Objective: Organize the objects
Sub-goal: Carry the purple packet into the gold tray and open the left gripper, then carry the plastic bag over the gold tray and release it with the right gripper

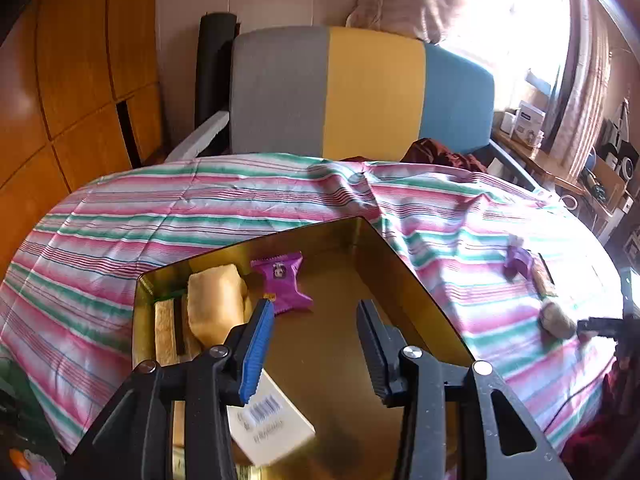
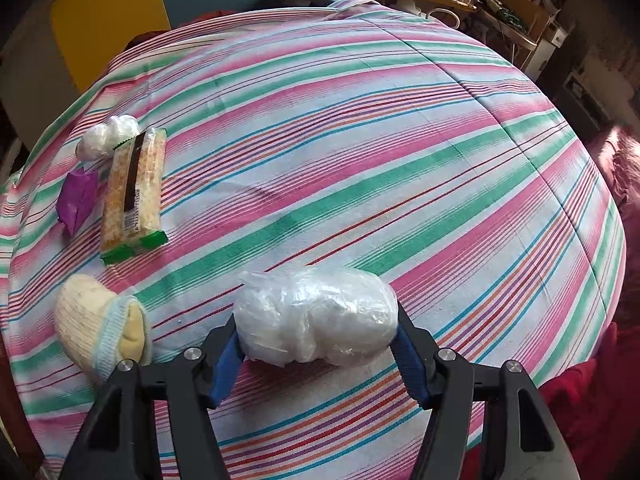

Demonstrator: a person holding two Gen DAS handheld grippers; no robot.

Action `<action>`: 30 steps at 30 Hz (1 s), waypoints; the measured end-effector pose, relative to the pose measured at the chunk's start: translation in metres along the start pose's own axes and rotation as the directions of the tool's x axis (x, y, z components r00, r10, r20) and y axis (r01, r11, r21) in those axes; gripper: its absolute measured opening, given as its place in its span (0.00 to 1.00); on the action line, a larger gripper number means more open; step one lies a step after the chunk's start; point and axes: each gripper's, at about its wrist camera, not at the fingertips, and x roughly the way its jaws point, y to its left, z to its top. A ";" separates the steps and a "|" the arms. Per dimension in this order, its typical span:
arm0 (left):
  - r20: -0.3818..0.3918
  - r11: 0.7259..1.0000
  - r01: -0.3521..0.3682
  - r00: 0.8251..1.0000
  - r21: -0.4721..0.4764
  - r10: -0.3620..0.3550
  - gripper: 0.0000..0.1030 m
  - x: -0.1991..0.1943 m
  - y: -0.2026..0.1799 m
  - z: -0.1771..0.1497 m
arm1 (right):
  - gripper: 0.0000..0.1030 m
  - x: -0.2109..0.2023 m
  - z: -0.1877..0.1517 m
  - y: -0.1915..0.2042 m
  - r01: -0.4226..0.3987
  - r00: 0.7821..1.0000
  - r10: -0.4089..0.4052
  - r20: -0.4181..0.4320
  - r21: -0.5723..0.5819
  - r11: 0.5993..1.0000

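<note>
my work surface is a table under a pink, green and white striped cloth, creased in places. beyond its far edge stands a chair back in grey, yellow and blue panels, with wooden cabinet doors to one side and a bright window with curtains to the other; cluttered shelves line the far wall.

my left gripper is angled down over a gold tin box, jaws apart with nothing between them. in the box lie a white card with a barcode, a yellow cloth, a snack bar and a purple packet.

my right gripper points steeply down, its blue pads pressed on both ends of a plastic-wrapped white bundle on the cloth. to its left lie a rolled sock, then a wrapped cereal bar, a purple wrapper, and a smaller white bundle farthest.
</note>
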 end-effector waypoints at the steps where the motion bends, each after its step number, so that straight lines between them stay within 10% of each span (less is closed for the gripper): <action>1: 0.008 1.000 -0.003 1.000 0.010 0.003 0.42 -0.006 -0.002 -0.004 | 0.65 0.001 0.001 0.002 0.000 1.000 0.000 0.001 -0.003 1.000; 21: 0.029 0.999 0.005 1.000 -0.035 -0.004 0.42 -0.036 0.020 -0.046 | 0.65 -0.076 -0.007 0.062 -0.188 0.960 0.213 0.183 -0.145 0.971; 30: 0.031 0.994 -0.010 0.999 -0.111 0.014 0.42 -0.042 0.050 -0.057 | 0.65 -0.141 -0.048 0.224 -0.367 0.870 0.476 0.125 -0.480 0.797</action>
